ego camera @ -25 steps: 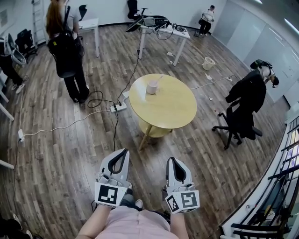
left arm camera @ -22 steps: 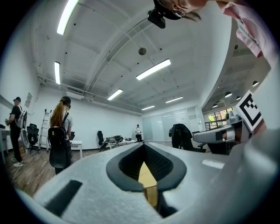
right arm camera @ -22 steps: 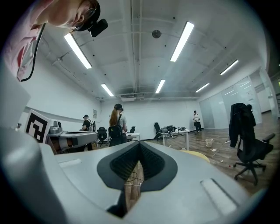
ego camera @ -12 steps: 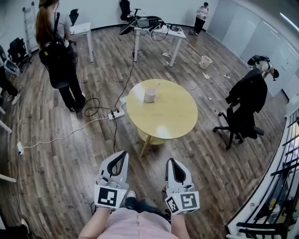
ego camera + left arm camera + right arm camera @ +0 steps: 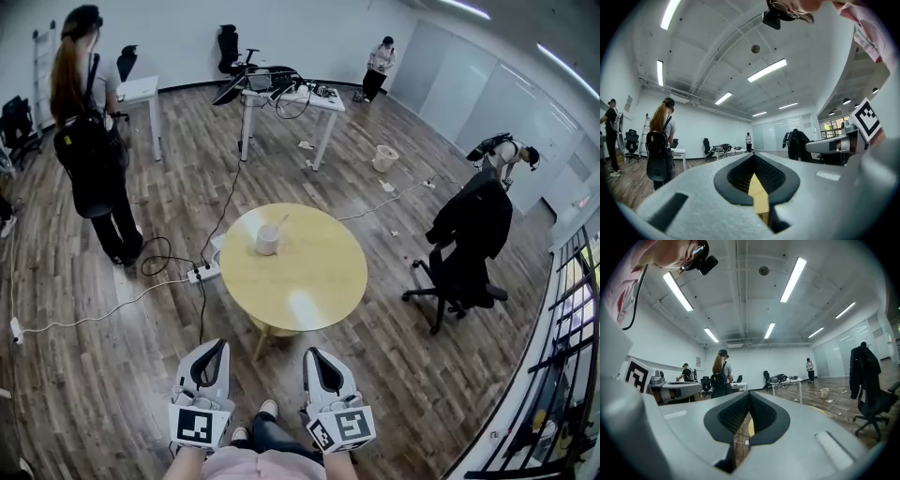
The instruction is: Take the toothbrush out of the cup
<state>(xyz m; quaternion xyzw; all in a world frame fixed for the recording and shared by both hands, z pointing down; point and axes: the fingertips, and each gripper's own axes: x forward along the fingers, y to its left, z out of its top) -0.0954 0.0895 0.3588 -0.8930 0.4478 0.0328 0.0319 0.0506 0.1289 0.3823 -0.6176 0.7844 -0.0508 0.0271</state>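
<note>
On the far-left part of the round yellow counter (image 5: 323,291) stands the white cup (image 5: 267,244), upright, with the toothbrush (image 5: 280,221) in it. The brush's upper end leans out to the right over the rim. Nothing is touching either one.

Down at the near edge of the head view come both grippers, level and side by side, pointing at the counter but well short of it. The left gripper (image 5: 217,344) has its jaws pressed together at the tips and carries nothing. Its own view shows just a sliver of yellow counter through the loop behind the tips. The right gripper (image 5: 313,353) is the same: tips closed on each other, nothing between them, with floor and a bit of cable showing through the gap.

Around the room, a person (image 5: 89,141) with a dark backpack stands to the left, back turned. A power strip (image 5: 200,274) lies on the wooden floor (image 5: 94,375) just left of the counter, with cables trailing off it. To the right sits an office chair (image 5: 459,272) with a dark jacket draped over it — well clear of the counter. Beyond is a white desk (image 5: 323,101) loaded with gear, and a pale bin (image 5: 384,157) sits on the floor near it.
</note>
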